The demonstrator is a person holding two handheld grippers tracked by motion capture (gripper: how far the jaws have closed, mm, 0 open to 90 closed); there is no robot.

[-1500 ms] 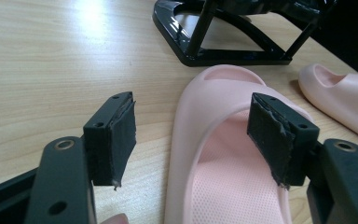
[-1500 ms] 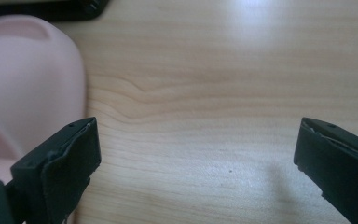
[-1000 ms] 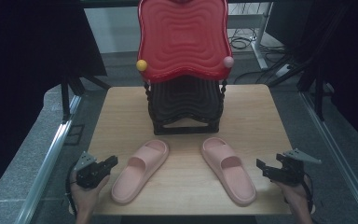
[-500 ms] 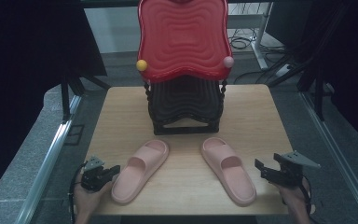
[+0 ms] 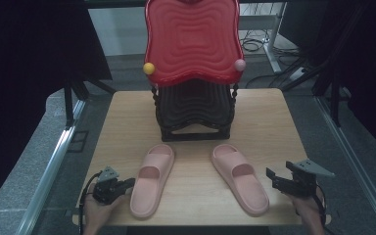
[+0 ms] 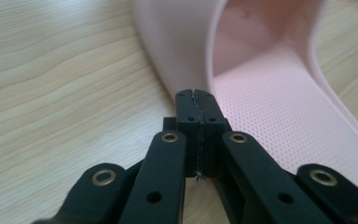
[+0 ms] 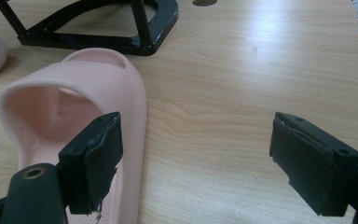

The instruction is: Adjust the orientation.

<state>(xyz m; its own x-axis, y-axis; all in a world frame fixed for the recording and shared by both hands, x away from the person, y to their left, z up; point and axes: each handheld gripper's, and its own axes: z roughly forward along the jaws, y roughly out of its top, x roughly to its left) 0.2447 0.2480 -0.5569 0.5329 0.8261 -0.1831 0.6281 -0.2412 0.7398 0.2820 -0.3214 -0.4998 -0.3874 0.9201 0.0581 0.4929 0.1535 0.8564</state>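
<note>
Since a second ago the left gripper [image 5: 127, 184] has slid toward the left slipper [image 5: 152, 178]. Its own view shows jaws pinched together, empty, at the rim, so it may merely shove it. Right gripper [image 7: 196, 154] gapes beside the right slipper [image 7: 74, 107], holding nothing.

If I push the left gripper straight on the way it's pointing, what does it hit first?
Most likely the left pink slipper: the shut left gripper points at the edge of its side wall, just short of it; whether they touch is unclear.
</note>
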